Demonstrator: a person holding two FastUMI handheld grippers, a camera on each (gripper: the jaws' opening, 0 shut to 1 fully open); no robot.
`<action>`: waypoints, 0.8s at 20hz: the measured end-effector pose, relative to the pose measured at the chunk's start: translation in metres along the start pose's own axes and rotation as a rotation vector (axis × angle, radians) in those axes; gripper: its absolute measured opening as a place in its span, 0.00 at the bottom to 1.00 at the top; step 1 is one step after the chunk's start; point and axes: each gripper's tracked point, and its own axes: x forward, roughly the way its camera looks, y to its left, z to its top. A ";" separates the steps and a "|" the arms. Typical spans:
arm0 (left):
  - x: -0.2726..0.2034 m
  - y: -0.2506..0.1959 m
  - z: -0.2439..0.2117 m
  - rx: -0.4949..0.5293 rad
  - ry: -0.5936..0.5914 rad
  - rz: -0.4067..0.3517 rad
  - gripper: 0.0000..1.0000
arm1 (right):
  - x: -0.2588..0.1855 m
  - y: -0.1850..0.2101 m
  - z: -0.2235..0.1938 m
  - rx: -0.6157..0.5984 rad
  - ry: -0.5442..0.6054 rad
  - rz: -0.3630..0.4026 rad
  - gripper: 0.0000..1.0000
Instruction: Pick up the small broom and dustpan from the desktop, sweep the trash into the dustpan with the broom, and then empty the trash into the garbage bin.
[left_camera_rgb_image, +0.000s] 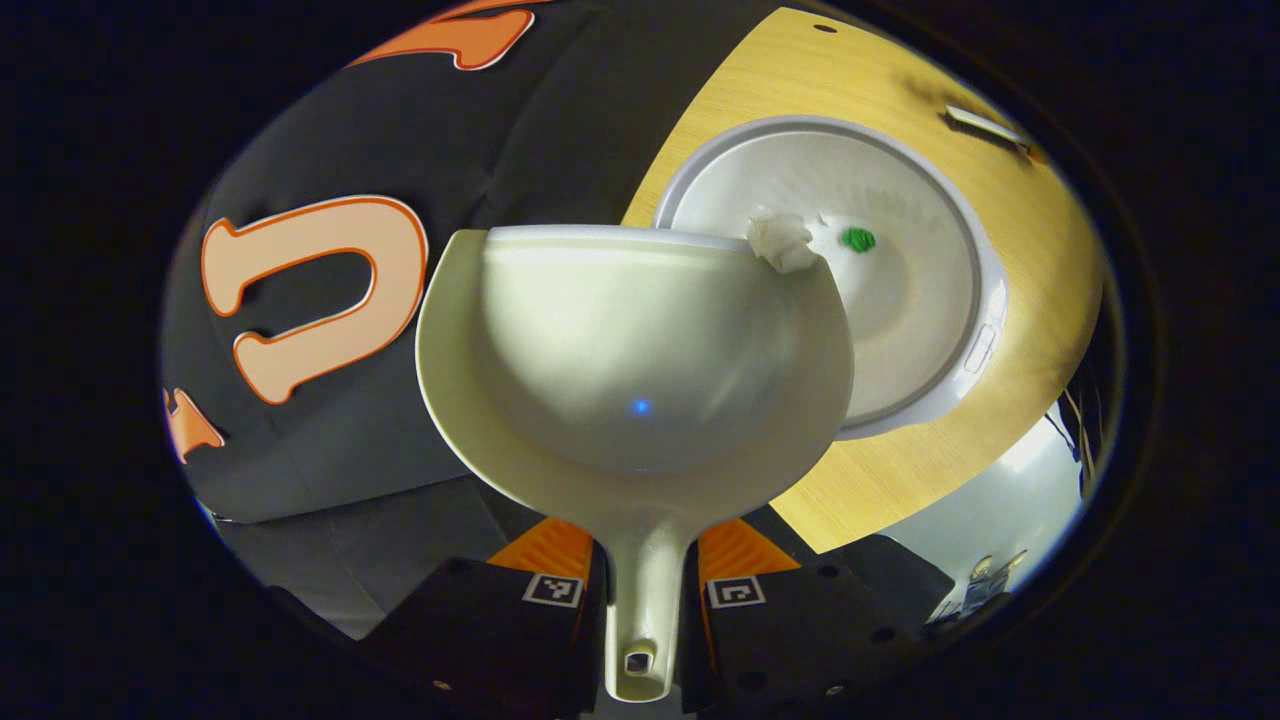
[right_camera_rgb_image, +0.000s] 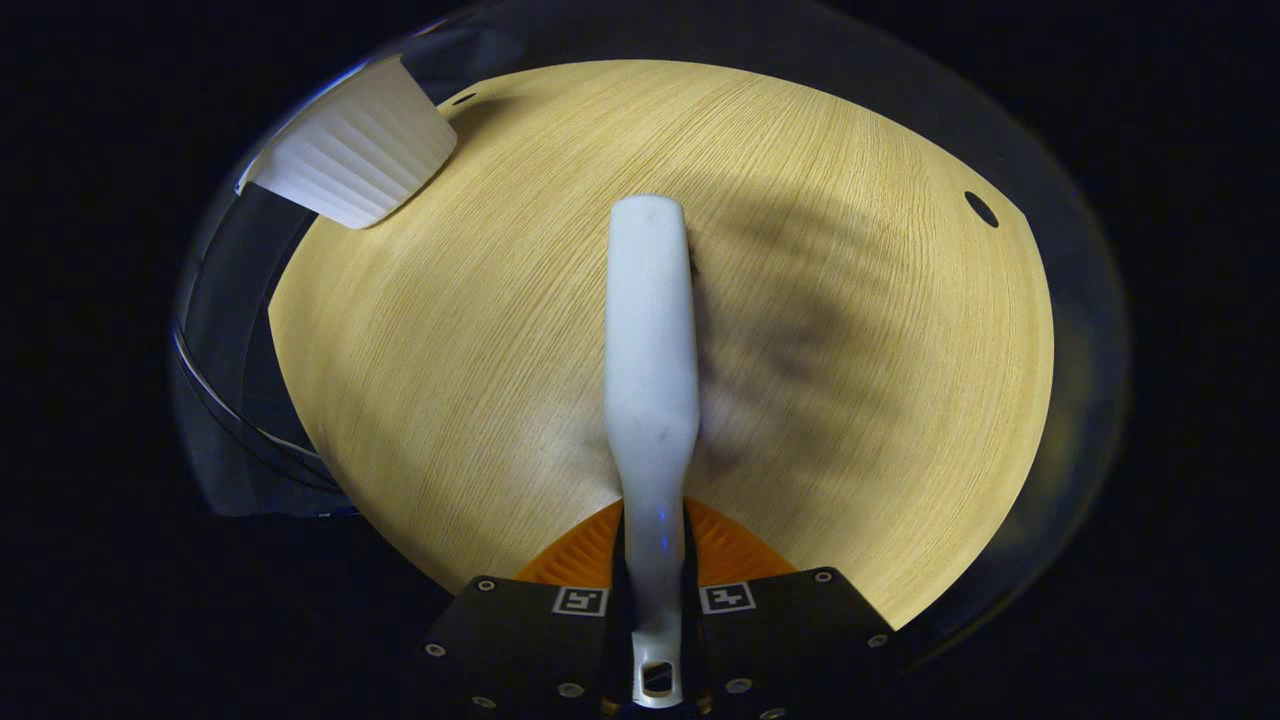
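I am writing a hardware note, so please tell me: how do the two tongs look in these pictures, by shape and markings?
In the left gripper view, the left tongs are two blocky housings with small screws, each bearing a square black-and-white marker, with ribbed inner surfaces. In the right gripper view, the right tongs show the same build: blocky housings, screws, one square marker per side, ribbed inner parts. No cables or sleeves are visible.

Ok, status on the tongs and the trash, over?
Left tongs shut on dustpan handle, tipped over bin. Paper wad at dustpan lip, green scrap in bin. Right tongs shut on broom above desk.
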 end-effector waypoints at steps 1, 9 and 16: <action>0.006 -0.004 -0.001 -0.020 -0.009 -0.026 0.31 | 0.000 0.000 0.000 0.001 0.001 0.001 0.18; 0.028 -0.061 0.010 -0.363 -0.083 -0.327 0.31 | -0.001 0.001 -0.001 0.007 0.017 0.004 0.18; 0.012 -0.066 0.038 -0.546 -0.217 -0.396 0.31 | -0.002 0.001 -0.002 0.011 0.031 0.003 0.18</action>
